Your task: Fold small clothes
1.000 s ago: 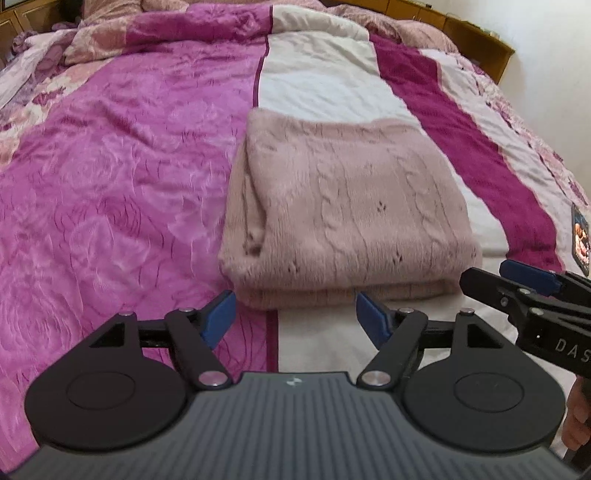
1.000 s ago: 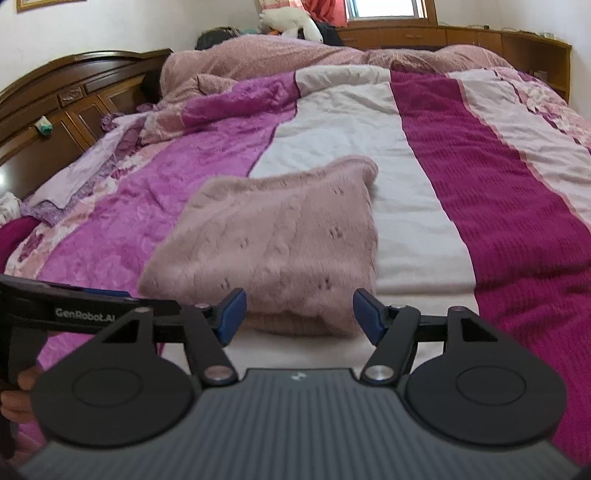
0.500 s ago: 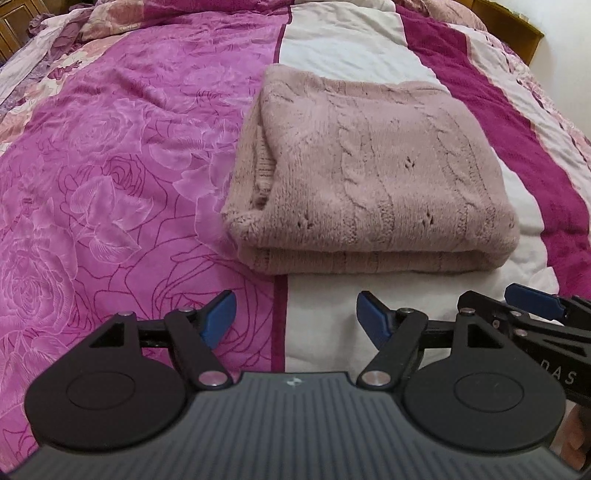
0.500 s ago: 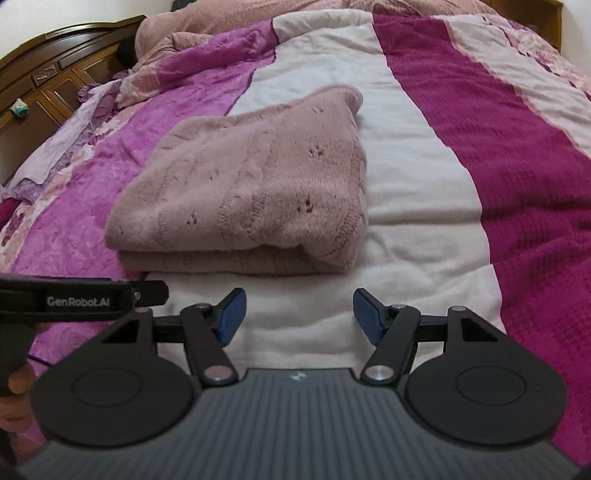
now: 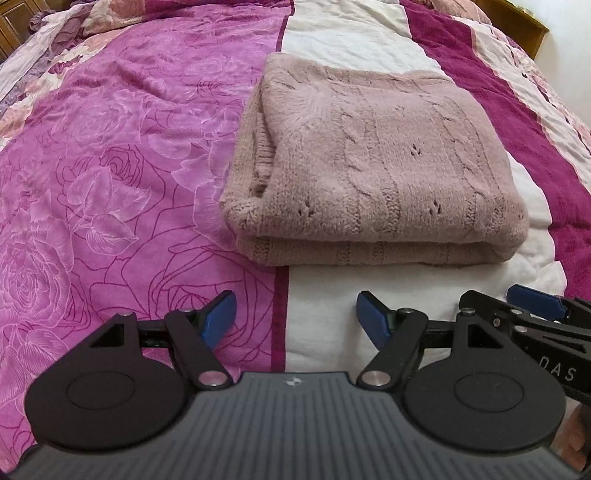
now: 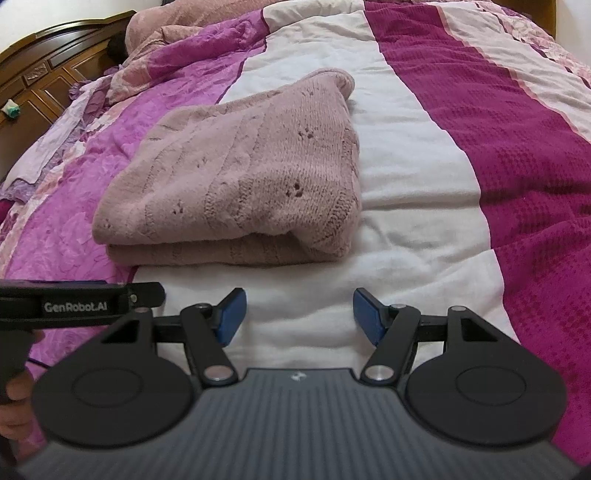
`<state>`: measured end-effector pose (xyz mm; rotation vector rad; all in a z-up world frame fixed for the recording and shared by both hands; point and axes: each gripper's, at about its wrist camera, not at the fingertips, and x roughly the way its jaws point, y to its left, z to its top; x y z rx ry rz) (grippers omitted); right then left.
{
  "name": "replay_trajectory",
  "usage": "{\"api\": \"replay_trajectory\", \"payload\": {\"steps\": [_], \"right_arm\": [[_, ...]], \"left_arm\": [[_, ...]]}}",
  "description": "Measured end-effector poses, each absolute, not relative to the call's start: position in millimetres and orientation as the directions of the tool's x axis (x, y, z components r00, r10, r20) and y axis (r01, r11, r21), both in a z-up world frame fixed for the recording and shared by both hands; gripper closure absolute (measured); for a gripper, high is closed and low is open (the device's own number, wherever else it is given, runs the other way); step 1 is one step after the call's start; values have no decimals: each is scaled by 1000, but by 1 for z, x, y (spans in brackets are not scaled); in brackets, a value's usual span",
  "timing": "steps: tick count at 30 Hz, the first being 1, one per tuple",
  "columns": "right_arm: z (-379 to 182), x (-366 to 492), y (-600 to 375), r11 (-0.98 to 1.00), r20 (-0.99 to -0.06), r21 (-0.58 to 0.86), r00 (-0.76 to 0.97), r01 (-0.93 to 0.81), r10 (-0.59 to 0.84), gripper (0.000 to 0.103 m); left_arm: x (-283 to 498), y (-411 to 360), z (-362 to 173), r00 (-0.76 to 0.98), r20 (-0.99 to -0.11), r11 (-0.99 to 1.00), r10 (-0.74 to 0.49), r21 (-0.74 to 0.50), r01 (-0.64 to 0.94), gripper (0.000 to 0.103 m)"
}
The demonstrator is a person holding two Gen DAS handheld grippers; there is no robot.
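Observation:
A dusty-pink cable-knit sweater (image 5: 373, 166) lies folded into a flat rectangle on the bed, its folded edge toward me; it also shows in the right wrist view (image 6: 240, 177). My left gripper (image 5: 295, 319) is open and empty, a short way in front of the sweater's near edge. My right gripper (image 6: 297, 317) is open and empty, near the sweater's near right corner. The right gripper shows at the right edge of the left wrist view (image 5: 532, 306). The left gripper's body (image 6: 74, 304) shows at the left of the right wrist view.
The bed cover (image 5: 110, 166) has pink rose-print, white (image 6: 406, 166) and dark magenta (image 6: 517, 147) stripes. A dark wooden headboard (image 6: 48, 74) stands at the far left. Crumpled bedding (image 6: 184, 22) lies at the head of the bed.
Both grippers have tilted down and moved closer to the sweater, which now looks larger. Both stayed open. The sweater has not moved.

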<state>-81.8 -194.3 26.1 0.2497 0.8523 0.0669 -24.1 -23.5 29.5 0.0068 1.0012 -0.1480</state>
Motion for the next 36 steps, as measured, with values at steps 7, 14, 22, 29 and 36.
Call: {"api": "replay_trajectory", "payload": {"steps": [7, 14, 22, 29, 36], "right_arm": [[26, -82, -194, 969, -736, 245, 658, 41, 158, 37], [26, -82, -195, 968, -736, 246, 659, 42, 158, 37], [26, -82, -195, 969, -736, 244, 658, 41, 158, 37], [26, -82, -195, 969, -736, 244, 658, 42, 157, 37], [26, -82, -194, 969, -736, 244, 658, 42, 157, 37]], "left_arm": [[-25, -25, 29, 529, -841, 989, -117, -53, 134, 25], [-25, -26, 28, 528, -842, 989, -112, -46, 137, 25], [-25, -26, 27, 528, -842, 990, -112, -46, 137, 25], [-25, -26, 27, 527, -842, 989, -112, -44, 140, 25], [-26, -27, 27, 528, -842, 989, -111, -44, 139, 25]]}}
